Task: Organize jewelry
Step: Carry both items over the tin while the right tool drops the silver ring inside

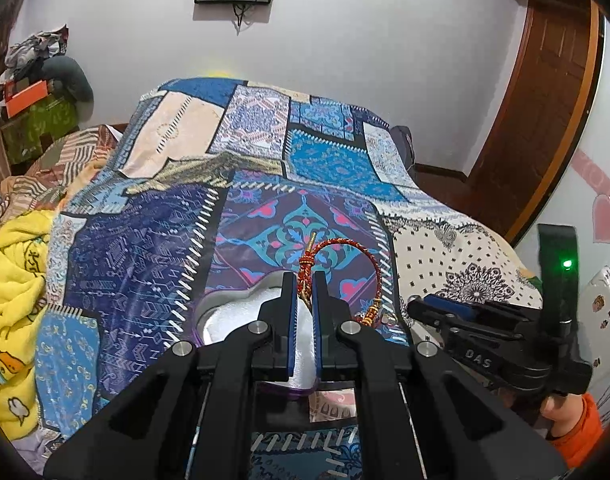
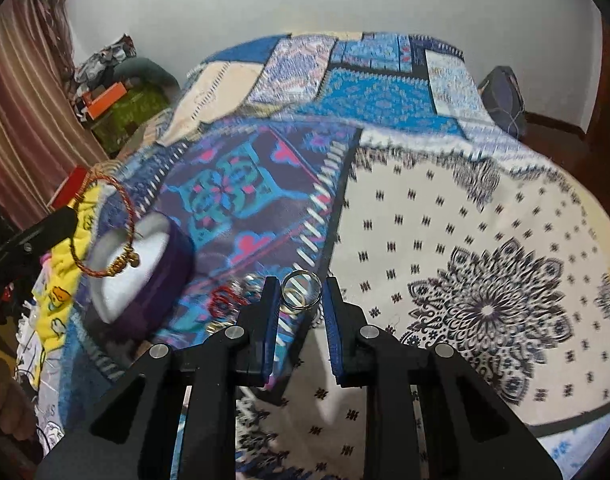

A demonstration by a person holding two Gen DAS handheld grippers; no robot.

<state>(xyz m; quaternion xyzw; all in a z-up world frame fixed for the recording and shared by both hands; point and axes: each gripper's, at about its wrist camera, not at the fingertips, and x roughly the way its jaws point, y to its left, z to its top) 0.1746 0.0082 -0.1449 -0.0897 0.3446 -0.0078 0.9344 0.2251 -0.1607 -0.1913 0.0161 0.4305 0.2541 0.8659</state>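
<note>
My left gripper [image 1: 303,280] is shut on a red and gold cord bracelet [image 1: 357,252] and holds it over a purple heart-shaped box [image 1: 209,312] with a white lining. In the right wrist view the bracelet [image 2: 121,200] hangs above the box [image 2: 161,280] at the left. My right gripper [image 2: 301,286] is open, with its fingers on either side of silver bangles [image 2: 301,290] on the bedspread. More jewelry, red and silver [image 2: 229,296], lies just left of the bangles. The right gripper also shows in the left wrist view [image 1: 445,308].
A patchwork bedspread [image 2: 445,240] covers the bed. A yellow blanket [image 1: 13,280] lies at the left. Clutter and an orange box [image 1: 25,98] stand at the far left. A dark bag [image 2: 501,92] sits at the far right edge of the bed.
</note>
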